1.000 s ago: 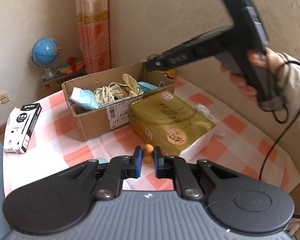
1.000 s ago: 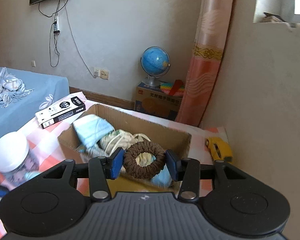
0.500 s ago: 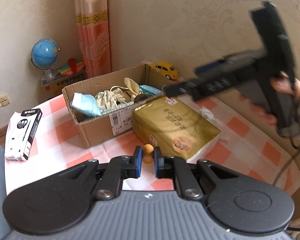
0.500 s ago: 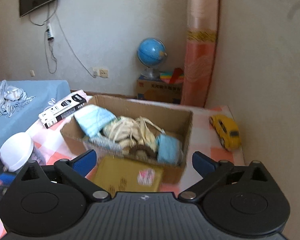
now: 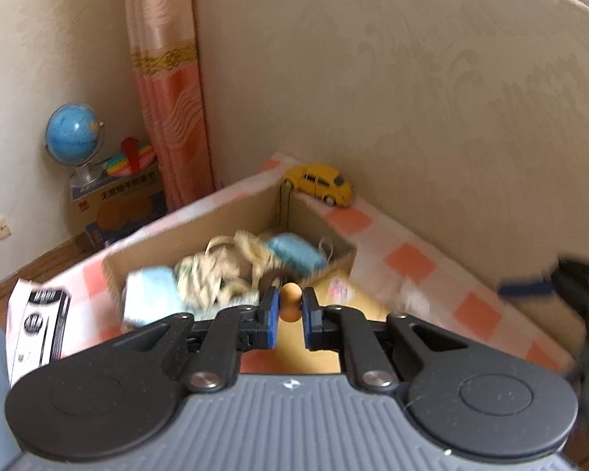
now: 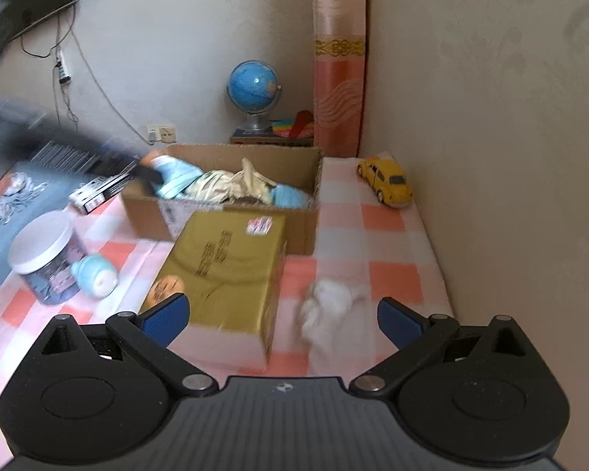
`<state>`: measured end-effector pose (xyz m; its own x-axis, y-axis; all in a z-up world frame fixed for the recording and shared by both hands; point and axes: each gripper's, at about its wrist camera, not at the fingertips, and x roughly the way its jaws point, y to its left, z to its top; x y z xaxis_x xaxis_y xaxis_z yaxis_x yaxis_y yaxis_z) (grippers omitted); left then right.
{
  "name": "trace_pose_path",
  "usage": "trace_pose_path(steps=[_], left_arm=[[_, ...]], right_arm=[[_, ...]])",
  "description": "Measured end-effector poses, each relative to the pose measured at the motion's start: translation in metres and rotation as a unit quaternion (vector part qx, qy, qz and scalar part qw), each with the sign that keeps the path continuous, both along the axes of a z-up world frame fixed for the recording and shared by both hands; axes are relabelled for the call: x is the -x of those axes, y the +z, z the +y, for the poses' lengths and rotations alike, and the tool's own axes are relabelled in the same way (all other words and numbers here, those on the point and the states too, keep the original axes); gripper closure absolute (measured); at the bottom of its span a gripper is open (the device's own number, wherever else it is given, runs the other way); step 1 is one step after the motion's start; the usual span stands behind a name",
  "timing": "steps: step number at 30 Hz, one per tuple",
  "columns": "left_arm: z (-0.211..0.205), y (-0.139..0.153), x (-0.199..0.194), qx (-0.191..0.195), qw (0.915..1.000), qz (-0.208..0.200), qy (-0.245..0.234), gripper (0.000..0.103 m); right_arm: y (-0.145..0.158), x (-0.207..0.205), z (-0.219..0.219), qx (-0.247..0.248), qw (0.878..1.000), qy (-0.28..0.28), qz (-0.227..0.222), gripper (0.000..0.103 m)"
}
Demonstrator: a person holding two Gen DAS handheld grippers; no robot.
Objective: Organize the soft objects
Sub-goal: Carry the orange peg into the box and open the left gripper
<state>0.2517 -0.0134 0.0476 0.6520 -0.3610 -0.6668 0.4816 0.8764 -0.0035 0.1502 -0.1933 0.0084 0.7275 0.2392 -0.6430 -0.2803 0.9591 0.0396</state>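
My left gripper (image 5: pixel 290 310) is shut on a small orange soft piece (image 5: pixel 290 301), held above the near wall of the cardboard box (image 5: pixel 200 235). The box (image 6: pixel 153 216) holds blue cloths (image 6: pixel 176 174), cream fabric and a brown hair ring (image 6: pixel 251 199), all blurred. My right gripper (image 6: pixel 282 316) stands wide open with nothing between its fingers, low over the checked cloth. Ahead of it lie a gold tissue pack (image 6: pixel 227 271) and a white crumpled soft lump (image 6: pixel 326 306). The left gripper shows as a dark blur (image 6: pixel 59 145) at the box's left end.
A yellow toy car (image 6: pixel 386 180) sits by the wall at the back right. A white-lidded jar (image 6: pixel 47 259) and a pale blue bottle (image 6: pixel 96 276) stand at left. A black-and-white carton (image 5: pixel 39 325) lies left of the box. The beige wall runs along the table's right edge.
The right gripper let the brown hair ring drop into the box, opened wide and drew back over the table. The left gripper rose and moved toward the box, still holding the orange piece.
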Motion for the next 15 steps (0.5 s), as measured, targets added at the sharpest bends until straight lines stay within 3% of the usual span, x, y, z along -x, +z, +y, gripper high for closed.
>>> trace_pose_path(steps=[15], left_arm=[[-0.057,-0.004,-0.111,-0.024,0.9994,0.013,0.021,0.091]], right_arm=[[-0.018,0.020,-0.019,0.004,1.000,0.000,0.009,0.000]])
